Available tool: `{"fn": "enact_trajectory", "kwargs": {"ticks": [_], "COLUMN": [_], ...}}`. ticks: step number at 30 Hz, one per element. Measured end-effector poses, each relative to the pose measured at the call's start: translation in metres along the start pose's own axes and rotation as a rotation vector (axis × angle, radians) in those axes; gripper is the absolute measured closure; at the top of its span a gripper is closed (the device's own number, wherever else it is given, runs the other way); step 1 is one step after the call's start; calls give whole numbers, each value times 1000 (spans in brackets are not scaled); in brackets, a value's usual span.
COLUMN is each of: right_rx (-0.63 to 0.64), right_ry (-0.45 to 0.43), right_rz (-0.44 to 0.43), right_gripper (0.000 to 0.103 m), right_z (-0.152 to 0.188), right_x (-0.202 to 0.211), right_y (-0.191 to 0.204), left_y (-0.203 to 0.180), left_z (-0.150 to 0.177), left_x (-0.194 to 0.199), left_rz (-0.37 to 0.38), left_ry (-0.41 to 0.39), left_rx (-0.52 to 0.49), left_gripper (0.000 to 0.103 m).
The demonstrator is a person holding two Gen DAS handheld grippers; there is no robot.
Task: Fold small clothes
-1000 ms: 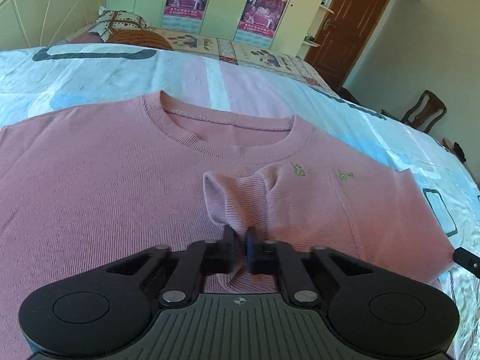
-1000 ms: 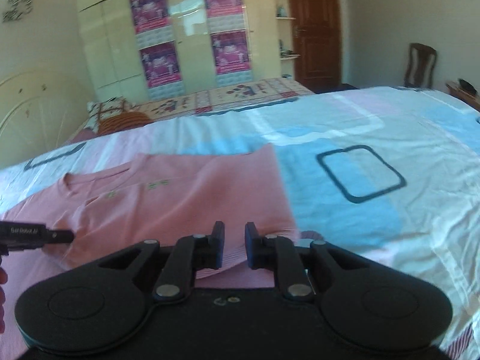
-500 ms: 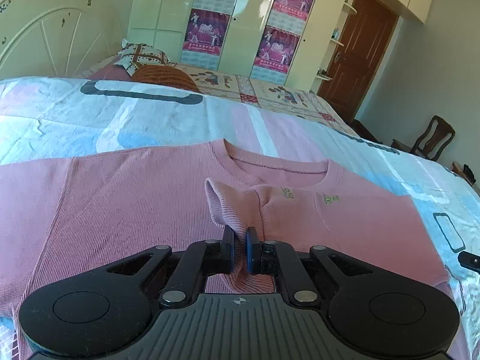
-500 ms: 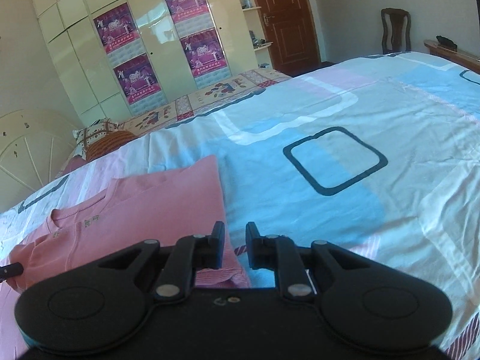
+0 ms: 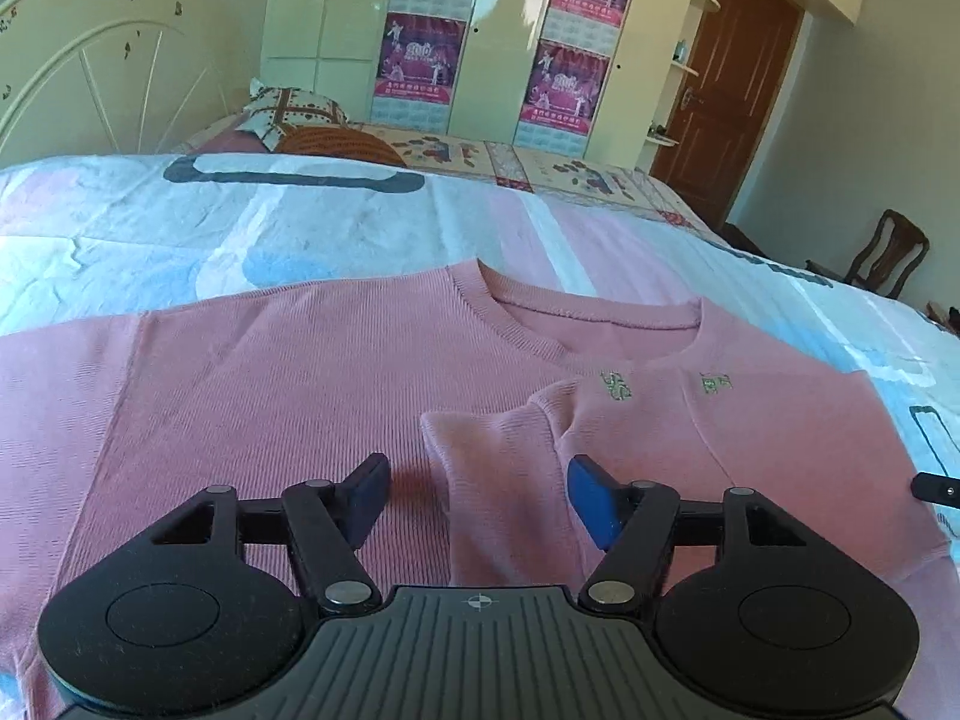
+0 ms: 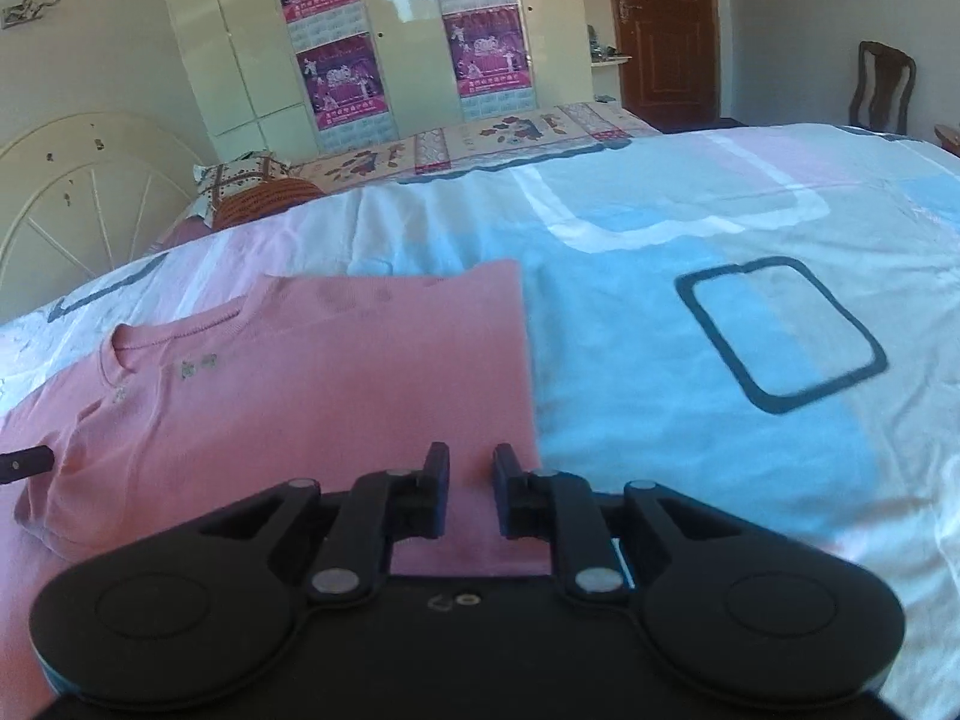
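Note:
A pink knit sweater (image 5: 270, 372) lies flat on the bed, neckline away from me. Its right sleeve (image 5: 498, 462) is folded in over the chest and lies loose between my fingers. My left gripper (image 5: 477, 480) is open, low over that sleeve, holding nothing. In the right wrist view the same sweater (image 6: 336, 372) shows with its folded right edge straight. My right gripper (image 6: 471, 480) hovers over the sweater's lower right corner, jaws a small gap apart with nothing between them. The left gripper's fingertip (image 6: 24, 461) shows at the left edge.
The bedsheet (image 6: 690, 360) is white, blue and pink with dark square outlines. Pillows (image 5: 300, 120) lie at the headboard. A wardrobe with posters (image 5: 480, 42), a brown door (image 5: 732, 90) and a wooden chair (image 5: 888, 258) stand beyond the bed.
My left gripper has opened and let go of the folded sleeve, which now lies on the chest. My right gripper has swung back over the sweater's right edge.

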State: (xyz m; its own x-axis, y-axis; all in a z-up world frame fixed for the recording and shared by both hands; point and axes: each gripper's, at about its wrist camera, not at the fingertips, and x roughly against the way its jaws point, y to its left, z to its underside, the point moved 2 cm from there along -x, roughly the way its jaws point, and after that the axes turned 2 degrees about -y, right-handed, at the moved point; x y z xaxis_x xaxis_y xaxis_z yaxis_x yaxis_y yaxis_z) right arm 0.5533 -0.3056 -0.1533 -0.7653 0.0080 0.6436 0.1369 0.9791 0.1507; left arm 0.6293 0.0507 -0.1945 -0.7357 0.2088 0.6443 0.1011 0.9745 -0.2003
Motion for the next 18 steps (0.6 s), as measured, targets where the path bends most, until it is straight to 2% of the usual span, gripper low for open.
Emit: {"fn": "enact_trajectory", "kwargs": {"ticks": [1,2,3,6,8,9,10,11,12,13,14,17,18], "right_rx": [11,23,47,156,195,201,197,161,80,-5,-34,41,41], "right_ry": [3,6,4,-3,-1,6,2,-7,-7,-6,2,23,28], "right_rz": [-22,-42,-72,-159,-186,-155,-66,27,75,37,29,40,34], "right_gripper": [86,86,86,89,93,93,94,101,103,103,103,103,103], "right_z": [-5,-8,-13,-23,-32,-36,-44,-51,-58,-64,-67,-70,-68], "right_x": [-8,-16,-25,-46,-59,-67,-76,-82,-88,-90,-91,-91,-90], "right_y": [6,12,21,51,56,53,41,23,-1,-20,-28,-26,-27], "left_y": [1,3,4,4,3,4,6,7,7,6,4,4,6], "left_z": [-1,-1,-3,-4,-1,-1,-1,-1,-1,-1,-1,-3,-4], "left_x": [-8,-13,-15,-17,-17,-16,-16,-16,-16,-16,-16,-16,-14], "left_rz": [-4,-9,-2,-5,-3,1,5,8,8,5,0,4,3], "left_ry": [15,13,4,-2,-7,-8,-7,-6,-5,-7,-9,-3,-2], "left_rx": [10,12,21,21,10,15,22,27,25,17,8,6,13], "left_gripper": [64,87,96,96,96,96,96,96,96,96,96,96,93]}}
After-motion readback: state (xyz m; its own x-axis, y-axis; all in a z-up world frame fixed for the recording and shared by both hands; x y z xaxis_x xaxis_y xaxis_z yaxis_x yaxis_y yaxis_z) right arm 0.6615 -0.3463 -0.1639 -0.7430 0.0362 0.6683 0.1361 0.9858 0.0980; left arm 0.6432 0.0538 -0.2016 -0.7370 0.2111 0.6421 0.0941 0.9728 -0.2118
